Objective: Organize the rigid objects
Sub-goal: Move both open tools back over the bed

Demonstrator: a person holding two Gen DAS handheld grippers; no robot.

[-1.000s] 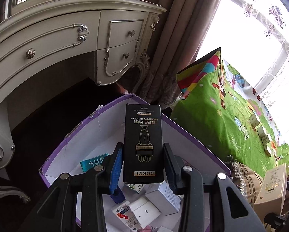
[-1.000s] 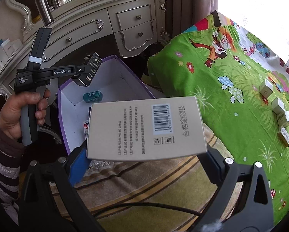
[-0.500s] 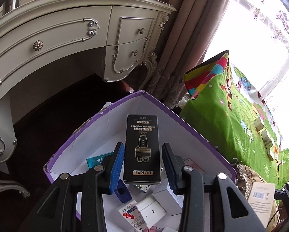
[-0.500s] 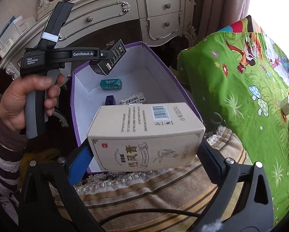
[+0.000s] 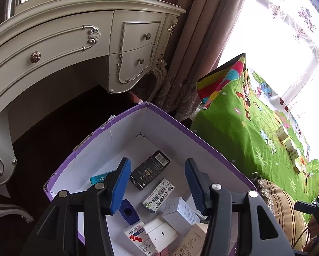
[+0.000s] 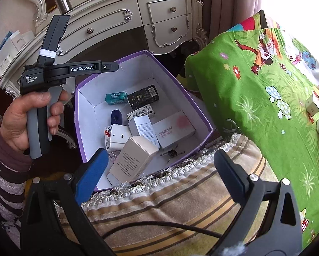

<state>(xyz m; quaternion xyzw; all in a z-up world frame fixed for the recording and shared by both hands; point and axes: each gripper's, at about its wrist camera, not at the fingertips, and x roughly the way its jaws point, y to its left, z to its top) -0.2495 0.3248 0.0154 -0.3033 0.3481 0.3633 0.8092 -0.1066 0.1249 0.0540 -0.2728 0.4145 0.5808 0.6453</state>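
A purple cardboard box (image 5: 170,115) (image 6: 174,79) with a white inside holds several small packages. A black carton (image 5: 149,170) (image 6: 143,96) lies flat on its floor near the far wall. My left gripper (image 5: 157,163) hangs above it, its jaws opening, with nothing between the blue pads. A hand holds that left gripper (image 6: 108,67) over the box's left wall. A beige carton (image 6: 133,157) (image 5: 191,241) leans tilted in the box's near corner. My right gripper (image 6: 160,153) stands open and empty above the near rim.
A teal carton (image 6: 115,98), a blue sharpener (image 6: 116,117), white cartons (image 6: 172,125) and a binder clip (image 6: 172,152) share the box. Several small cartons (image 6: 312,106) lie on the green cloth (image 6: 255,106). A striped cushion (image 6: 180,209) lies below, a cream dresser (image 5: 52,42) behind.
The left jaws spread and let go of the black carton, which fell flat into the purple box. The right jaws released the beige carton, now leaning in the box's near corner.
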